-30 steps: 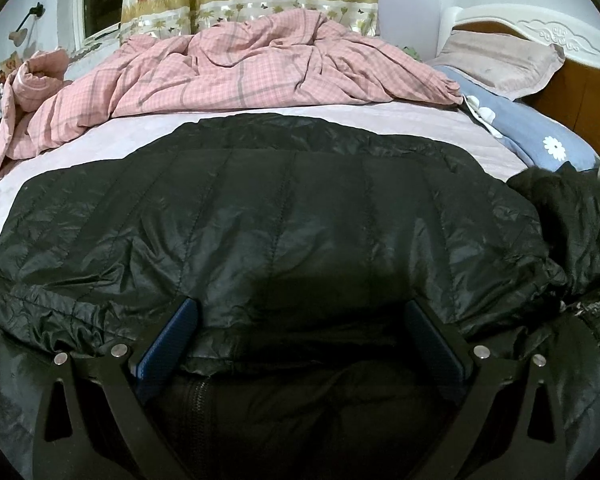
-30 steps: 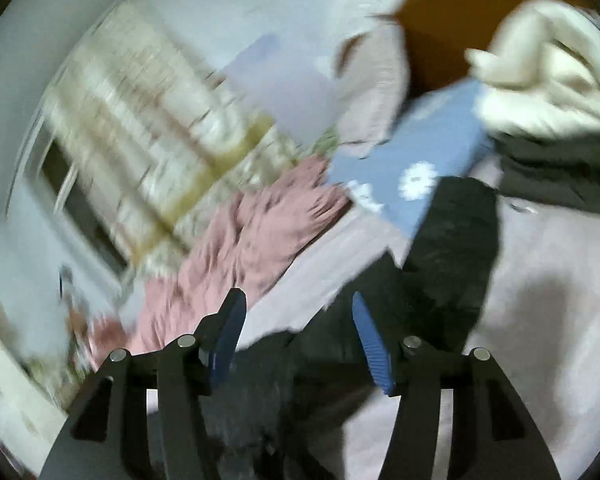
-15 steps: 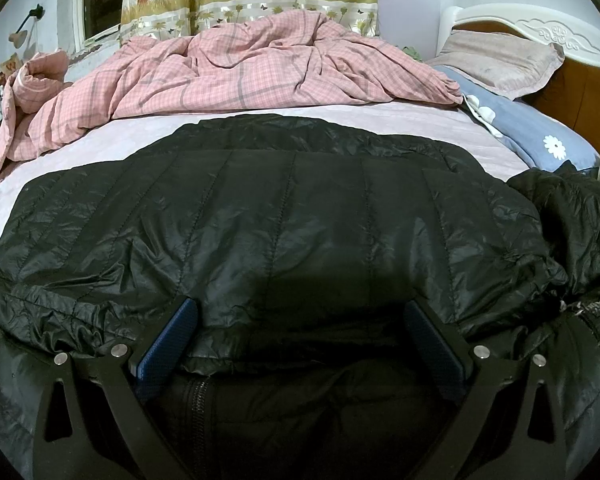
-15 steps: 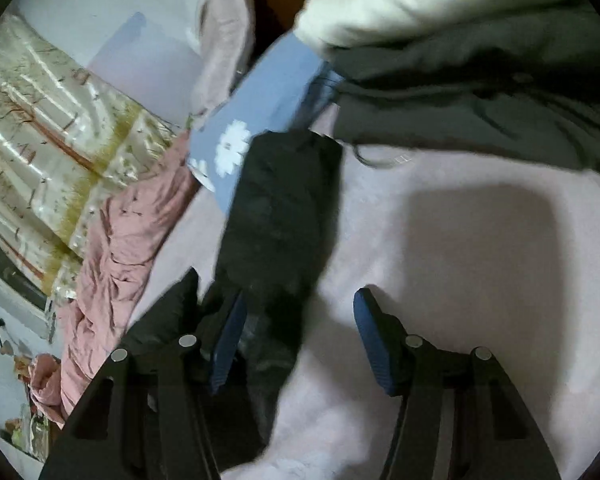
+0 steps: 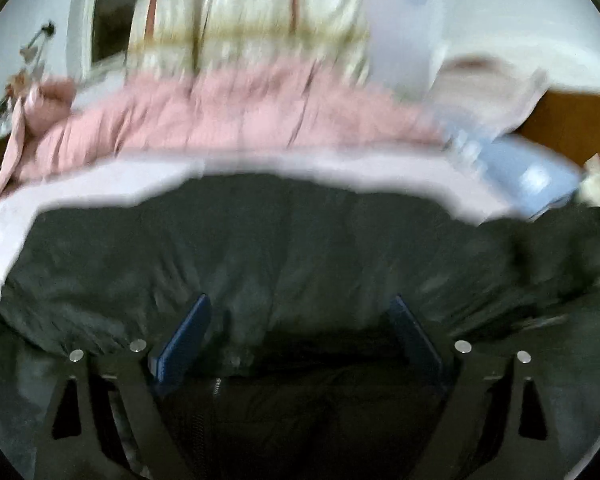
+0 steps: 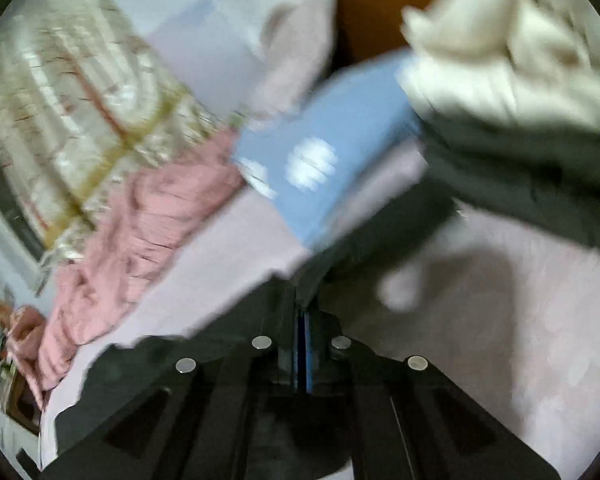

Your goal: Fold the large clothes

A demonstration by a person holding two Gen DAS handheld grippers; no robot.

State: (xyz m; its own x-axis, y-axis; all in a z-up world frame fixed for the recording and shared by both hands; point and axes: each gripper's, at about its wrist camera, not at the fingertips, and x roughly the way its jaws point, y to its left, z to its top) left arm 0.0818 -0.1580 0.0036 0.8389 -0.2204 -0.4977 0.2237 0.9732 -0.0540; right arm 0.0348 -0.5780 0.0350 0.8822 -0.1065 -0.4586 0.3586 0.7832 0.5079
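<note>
Bedroom w/ a lilac-sheeted bed (image 5: 100, 184); pink quilt (image 5: 236, 116) bunched at the far side by the curtain (image 5: 244, 20). Black puffer jacket (image 5: 260, 248) lay spread across the sheet. L gripper (image 5: 300, 322) jaws wide but closing, jacket fabric btwn them. R gripper (image 6: 302, 312) fingers pressed together, pinching the jacket's sleeve (image 6: 384, 220) near the blue pillow (image 6: 340, 152).

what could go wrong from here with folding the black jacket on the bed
1. The right claw has its pads together where the black jacket's sleeve ends; blur hides how much cloth it caught, so a thin pinch may slip as the sleeve is drawn over.
2. The left claw is closing over the jacket's bulky folded edge; it may grab several layers and drag the fold askew.
3. The dark garment pile lies close by; the sleeve could snag it.
</note>
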